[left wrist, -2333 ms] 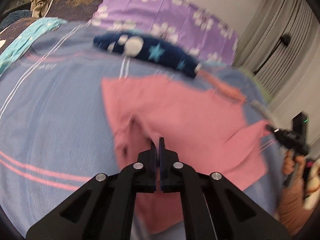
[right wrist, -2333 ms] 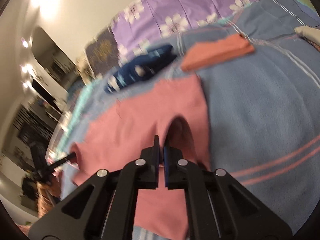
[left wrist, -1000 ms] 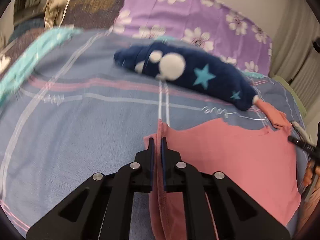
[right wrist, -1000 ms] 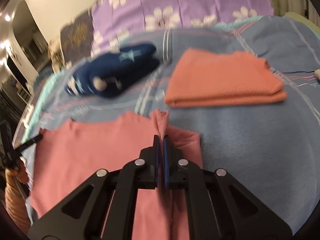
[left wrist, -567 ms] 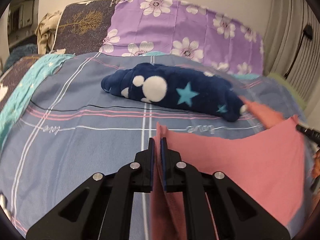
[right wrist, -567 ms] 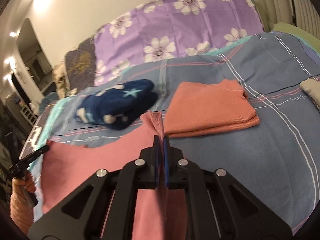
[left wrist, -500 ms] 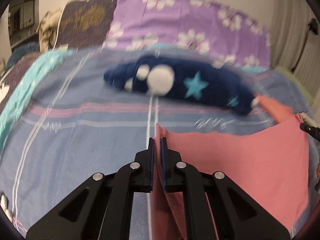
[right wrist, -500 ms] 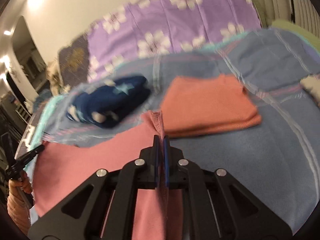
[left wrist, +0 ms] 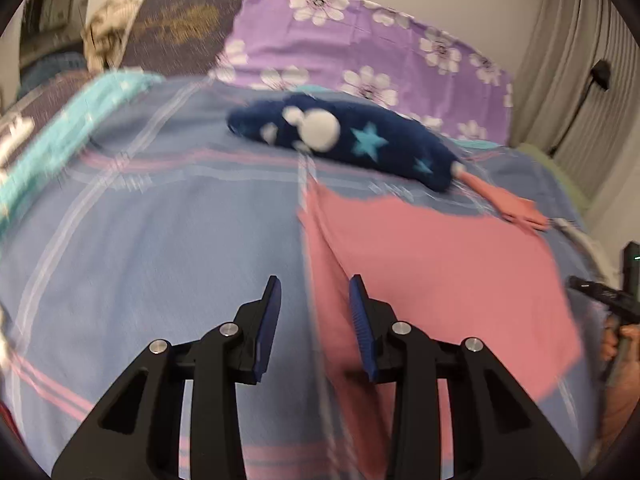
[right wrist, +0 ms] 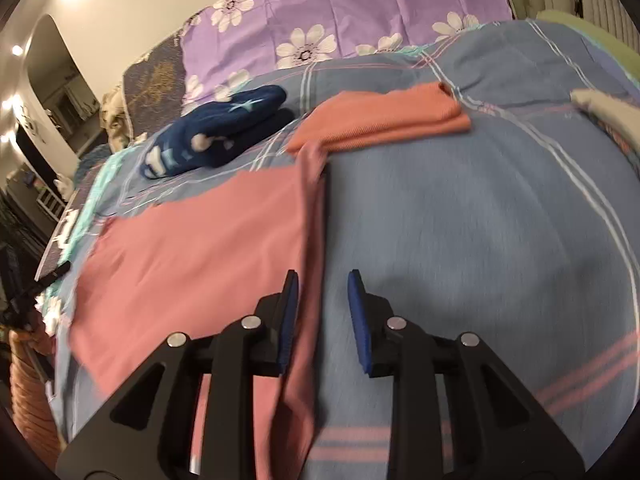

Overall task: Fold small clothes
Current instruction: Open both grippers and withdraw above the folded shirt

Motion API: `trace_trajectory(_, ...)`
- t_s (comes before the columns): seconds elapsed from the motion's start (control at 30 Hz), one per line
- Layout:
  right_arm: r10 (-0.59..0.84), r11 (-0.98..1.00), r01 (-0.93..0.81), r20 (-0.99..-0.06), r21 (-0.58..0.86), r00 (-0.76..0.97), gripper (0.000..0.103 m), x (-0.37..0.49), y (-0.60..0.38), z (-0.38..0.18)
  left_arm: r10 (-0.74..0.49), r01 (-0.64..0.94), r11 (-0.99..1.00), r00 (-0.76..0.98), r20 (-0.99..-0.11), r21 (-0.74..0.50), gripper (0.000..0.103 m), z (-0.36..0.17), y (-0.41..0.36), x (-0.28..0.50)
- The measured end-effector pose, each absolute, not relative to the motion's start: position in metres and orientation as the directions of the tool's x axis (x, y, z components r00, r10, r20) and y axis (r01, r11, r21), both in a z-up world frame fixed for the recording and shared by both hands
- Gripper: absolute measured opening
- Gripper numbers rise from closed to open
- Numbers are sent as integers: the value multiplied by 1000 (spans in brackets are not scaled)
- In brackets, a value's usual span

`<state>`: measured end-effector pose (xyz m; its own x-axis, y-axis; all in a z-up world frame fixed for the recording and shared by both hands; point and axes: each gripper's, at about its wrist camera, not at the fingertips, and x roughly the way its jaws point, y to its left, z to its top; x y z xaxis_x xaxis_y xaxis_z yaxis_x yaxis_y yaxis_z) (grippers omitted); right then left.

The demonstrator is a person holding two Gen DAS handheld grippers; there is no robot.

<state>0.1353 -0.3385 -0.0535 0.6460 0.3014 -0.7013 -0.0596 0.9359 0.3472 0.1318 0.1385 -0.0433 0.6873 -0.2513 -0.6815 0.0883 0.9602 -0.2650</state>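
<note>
Blue striped bedspread (right wrist: pixel 460 220) covers the bed; script woven into its white line is too blurred to read. Spread flat on it lies the pink garment (left wrist: pixel 432 264), near a navy star-patterned plush (left wrist: pixel 360 140) and a folded orange cloth (right wrist: pixel 384 120). Left tongs (left wrist: pixel 314 292) and right tongs (right wrist: pixel 322 286) have just been opening, each straddling a garment edge without pressing it.
</note>
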Motion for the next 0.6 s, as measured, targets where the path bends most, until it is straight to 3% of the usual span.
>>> trace_trajectory(0.13, 333, 931, -105, -697, 350, 635, 32, 93, -330, -56, -349, 189, 935, 642, -683, -300, 36, -56, 118, 84)
trace_trajectory(0.23, 338, 934, -129, -711, 333, 616, 32, 66, -325, -61, -373, 236, 928, 615, -694, -289, 36, -63, 105, 58)
trace_trajectory(0.3, 347, 932, -135, -722, 336, 599, 33, 54, -323, -67, -385, 259, 923, 595, -705, -285, 44, -70, 99, 46)
trace_trajectory(0.5, 373, 921, -137, -730, 364, 572, 39, 34, -319, -82, -386, 256, 922, 587, -712, -289, 44, -82, 95, 43)
trace_trajectory(0.53, 378, 919, -139, -728, 369, 572, 42, 35, -317, -83, -387, 253, 922, 588, -710, -294, 41, -83, 96, 45)
trace_trajectory(0.57, 391, 914, -147, -722, 379, 572, 44, 37, -316, -84, -389, 247, 921, 587, -710, -301, 18, -84, 97, 47)
trace_trajectory(0.6, 397, 910, -147, -718, 387, 571, 45, 40, -315, -85, -394, 237, 919, 579, -714, -315, 5, -86, 98, 50)
